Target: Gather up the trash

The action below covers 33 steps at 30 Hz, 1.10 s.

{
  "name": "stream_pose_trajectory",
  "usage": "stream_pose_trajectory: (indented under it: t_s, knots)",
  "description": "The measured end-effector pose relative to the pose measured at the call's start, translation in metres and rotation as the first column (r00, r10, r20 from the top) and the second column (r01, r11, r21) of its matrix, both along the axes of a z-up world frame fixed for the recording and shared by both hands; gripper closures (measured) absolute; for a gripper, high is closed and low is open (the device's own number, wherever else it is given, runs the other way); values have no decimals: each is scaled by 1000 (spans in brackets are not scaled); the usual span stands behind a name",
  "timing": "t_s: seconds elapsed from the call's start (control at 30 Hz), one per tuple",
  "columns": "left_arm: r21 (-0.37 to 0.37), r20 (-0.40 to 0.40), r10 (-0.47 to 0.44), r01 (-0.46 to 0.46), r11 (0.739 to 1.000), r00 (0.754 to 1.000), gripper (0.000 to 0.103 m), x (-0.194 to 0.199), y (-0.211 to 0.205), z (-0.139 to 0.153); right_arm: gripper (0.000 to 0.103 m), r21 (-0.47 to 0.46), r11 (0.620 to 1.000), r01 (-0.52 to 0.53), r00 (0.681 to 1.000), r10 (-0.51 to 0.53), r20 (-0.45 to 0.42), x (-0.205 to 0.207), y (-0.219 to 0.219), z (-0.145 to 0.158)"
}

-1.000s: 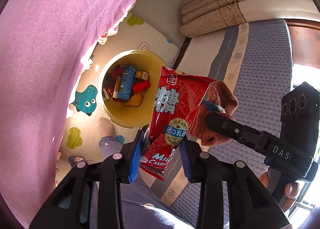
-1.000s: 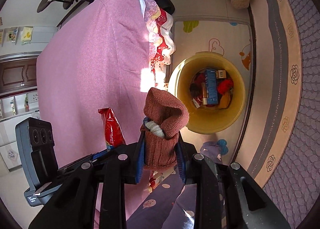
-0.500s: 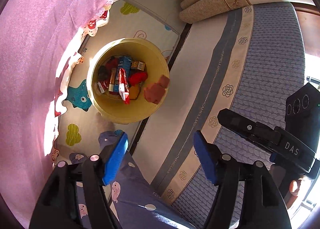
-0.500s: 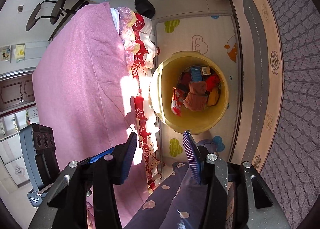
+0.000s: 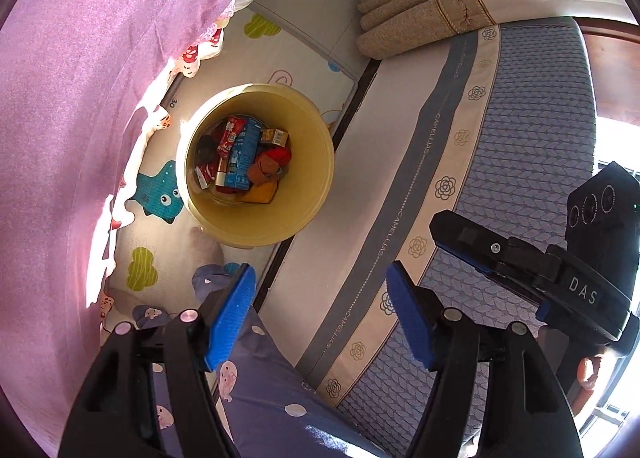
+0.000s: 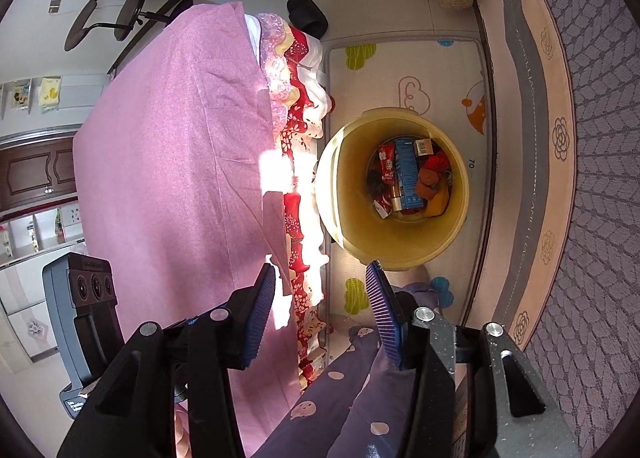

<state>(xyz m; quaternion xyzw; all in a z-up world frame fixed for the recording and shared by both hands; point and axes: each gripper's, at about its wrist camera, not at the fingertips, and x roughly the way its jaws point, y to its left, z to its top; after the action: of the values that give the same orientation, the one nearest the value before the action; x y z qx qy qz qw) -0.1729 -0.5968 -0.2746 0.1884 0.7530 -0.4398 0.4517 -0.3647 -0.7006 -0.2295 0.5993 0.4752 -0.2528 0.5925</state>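
Note:
A yellow bin (image 5: pixel 316 194) stands on the floor mat below me, also in the right wrist view (image 6: pixel 348 226). It holds several pieces of trash: a red candy bag (image 5: pixel 231 138), a blue carton (image 5: pixel 243 156) and a brown knitted sock (image 5: pixel 262 170); the bag (image 6: pixel 386 166) and sock (image 6: pixel 427 183) also show in the right wrist view. My left gripper (image 5: pixel 320 310) is open and empty above the mat. My right gripper (image 6: pixel 320 310) is open and empty; its body shows in the left wrist view (image 5: pixel 520 266).
A pink-covered table (image 6: pixel 180 178) stands left of the bin. A patterned grey mattress (image 5: pixel 520 138) lies to the right. Rolled mats (image 5: pixel 424 6) lie at the far wall. My legs in spotted purple trousers (image 5: pixel 280 398) are below.
Both grippers opened and rose. The red candy bag dropped from the left one and the brown sock from the right one; both now lie in the yellow bin.

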Motion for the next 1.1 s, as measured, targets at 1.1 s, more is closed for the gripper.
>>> stream_pose_trajectory:
  t_s: [1.1]
  knots:
    - [-127, 69, 495, -485, 865, 866, 33, 186, 273, 75, 56, -96, 861, -499, 857, 507, 92, 269, 217, 73]
